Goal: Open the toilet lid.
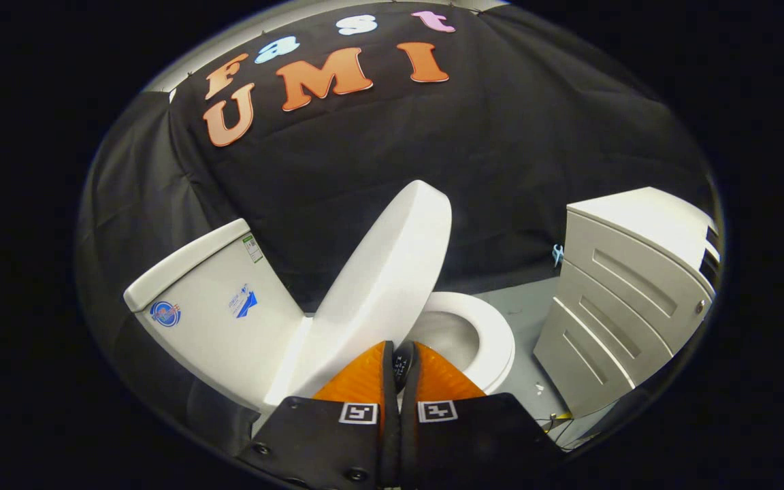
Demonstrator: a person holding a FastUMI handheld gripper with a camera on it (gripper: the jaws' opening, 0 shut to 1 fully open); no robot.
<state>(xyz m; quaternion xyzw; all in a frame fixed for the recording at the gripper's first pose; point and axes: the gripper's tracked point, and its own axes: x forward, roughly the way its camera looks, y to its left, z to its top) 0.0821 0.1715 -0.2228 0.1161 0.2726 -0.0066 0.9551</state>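
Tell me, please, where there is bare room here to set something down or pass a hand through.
The cabinet has a bare flat top, and grey floor lies open between it and the toilet bowl. It is tight where the raised lid leans toward the tank, leaving a narrowing wedge. The gripper, fingers nearly together, sits at the lid's lower edge.

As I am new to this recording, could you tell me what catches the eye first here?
The raised toilet lid stands tilted up just beyond the hand-held gripper, whose fingers are nearly together with nothing clearly held. The open bowl and seat lie beside it, the tank on one side, a white drawer cabinet on the other.
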